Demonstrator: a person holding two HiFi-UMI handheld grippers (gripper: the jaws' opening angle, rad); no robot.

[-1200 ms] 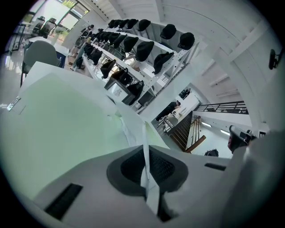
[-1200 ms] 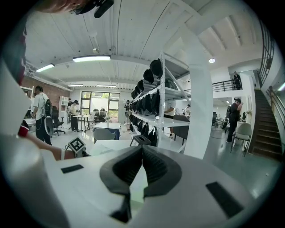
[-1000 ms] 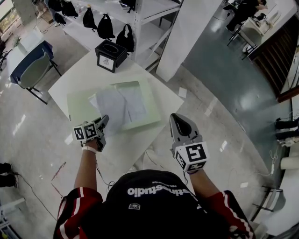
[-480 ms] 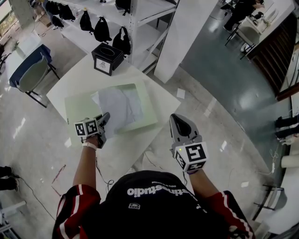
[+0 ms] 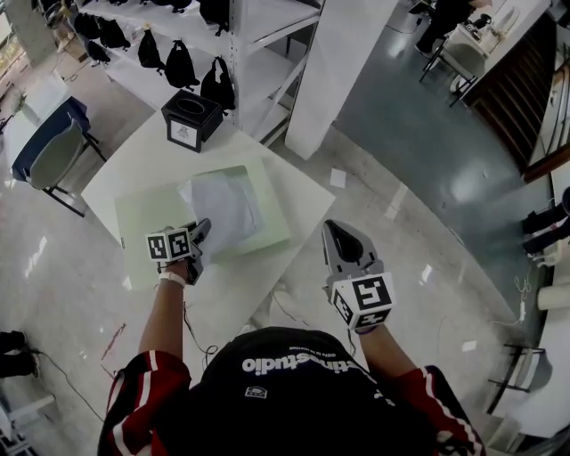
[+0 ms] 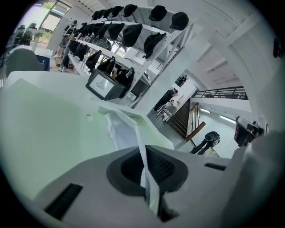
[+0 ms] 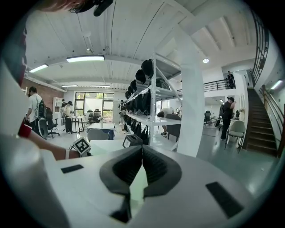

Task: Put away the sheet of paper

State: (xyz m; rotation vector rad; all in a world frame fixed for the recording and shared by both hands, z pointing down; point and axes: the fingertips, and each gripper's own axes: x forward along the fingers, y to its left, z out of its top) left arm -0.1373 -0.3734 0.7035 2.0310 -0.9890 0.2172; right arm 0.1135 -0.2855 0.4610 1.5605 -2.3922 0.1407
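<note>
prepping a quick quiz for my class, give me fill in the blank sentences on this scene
The left gripper is shut on the edge of the ____.
That sheet lies on a ____ mat.
The right gripper, fingers together, holds ____.
The box at the table's far corner is ____.
Missing words: paper; green; nothing; black.

left gripper (image 5: 202, 229) slid right, sheet of paper (image 5: 223, 205) drawn along, bunched narrower

A white pillar (image 5: 343, 53) and shelving (image 5: 283, 13) hung with black bags (image 5: 181, 64) stand on a glossy floor (image 5: 419, 151).
</note>
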